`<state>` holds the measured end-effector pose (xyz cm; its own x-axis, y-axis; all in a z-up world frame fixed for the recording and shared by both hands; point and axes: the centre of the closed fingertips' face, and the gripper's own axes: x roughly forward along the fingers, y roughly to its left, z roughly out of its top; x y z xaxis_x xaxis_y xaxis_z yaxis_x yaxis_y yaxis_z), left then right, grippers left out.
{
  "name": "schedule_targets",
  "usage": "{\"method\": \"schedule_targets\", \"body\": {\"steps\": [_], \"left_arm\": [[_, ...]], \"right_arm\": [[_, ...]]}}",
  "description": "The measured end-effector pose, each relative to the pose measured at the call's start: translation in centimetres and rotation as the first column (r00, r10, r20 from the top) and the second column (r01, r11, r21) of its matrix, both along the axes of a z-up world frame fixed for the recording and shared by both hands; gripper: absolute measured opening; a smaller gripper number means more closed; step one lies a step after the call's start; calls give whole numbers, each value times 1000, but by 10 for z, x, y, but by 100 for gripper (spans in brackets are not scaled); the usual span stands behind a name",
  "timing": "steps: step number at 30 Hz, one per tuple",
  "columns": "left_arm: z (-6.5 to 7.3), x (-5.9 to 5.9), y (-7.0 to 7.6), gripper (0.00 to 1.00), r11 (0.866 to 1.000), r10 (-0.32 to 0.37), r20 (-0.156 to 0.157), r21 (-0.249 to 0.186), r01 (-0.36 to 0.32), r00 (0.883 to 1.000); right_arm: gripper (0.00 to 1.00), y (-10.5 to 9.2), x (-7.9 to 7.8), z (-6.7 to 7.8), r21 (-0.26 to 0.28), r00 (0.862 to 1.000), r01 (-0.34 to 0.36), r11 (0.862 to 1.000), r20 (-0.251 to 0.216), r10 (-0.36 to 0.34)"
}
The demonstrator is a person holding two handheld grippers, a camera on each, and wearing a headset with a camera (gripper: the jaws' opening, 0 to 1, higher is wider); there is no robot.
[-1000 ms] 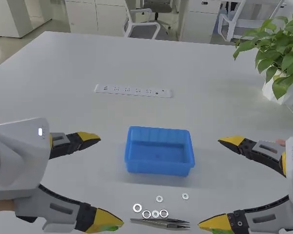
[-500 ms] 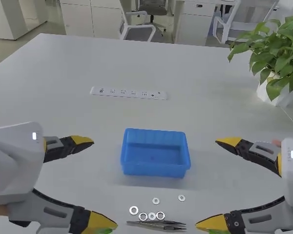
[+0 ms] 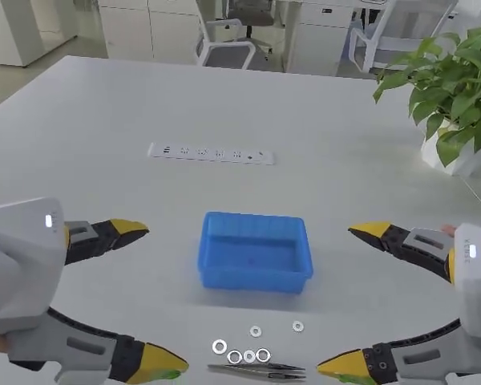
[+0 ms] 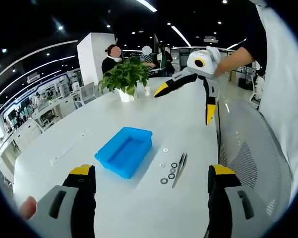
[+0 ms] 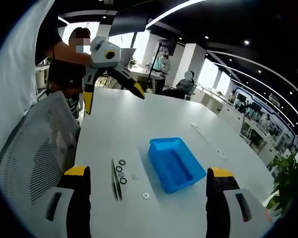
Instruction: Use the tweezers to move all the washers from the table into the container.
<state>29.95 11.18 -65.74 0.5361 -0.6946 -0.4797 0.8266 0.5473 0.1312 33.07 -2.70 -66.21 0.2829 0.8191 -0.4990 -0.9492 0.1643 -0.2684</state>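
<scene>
Sitting central on white table point(image 3: 104, 104): blue container point(image 3: 255, 261). Flanking it, left gripper point(image 3: 159, 298) and right gripper point(image 3: 341, 300), jaws wide, empty. Nearest lie tweezers point(image 3: 256, 370), just beside washers point(image 3: 249, 356), apparently six. Judgement: grip tweezers mid-length, squarely, leaving tips free.

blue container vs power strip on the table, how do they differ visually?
Colour: the container is blue; the power strip is white, close in tone to the table.
Shape: the container is an open tub with raised walls; the power strip is a long flat bar.
Position: the container sits near the washers; the power strip lies beyond it, farther from the person.
Both rest flat on the table.
</scene>
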Motion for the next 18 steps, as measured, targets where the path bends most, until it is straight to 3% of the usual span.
{"method": "schedule_targets", "body": {"steps": [18], "left_arm": [[4, 1, -3, 99, 1000, -3, 16, -8, 3, 1000]], "right_arm": [[97, 1, -2, 1, 0, 1000, -8, 1000, 2, 8]]}}
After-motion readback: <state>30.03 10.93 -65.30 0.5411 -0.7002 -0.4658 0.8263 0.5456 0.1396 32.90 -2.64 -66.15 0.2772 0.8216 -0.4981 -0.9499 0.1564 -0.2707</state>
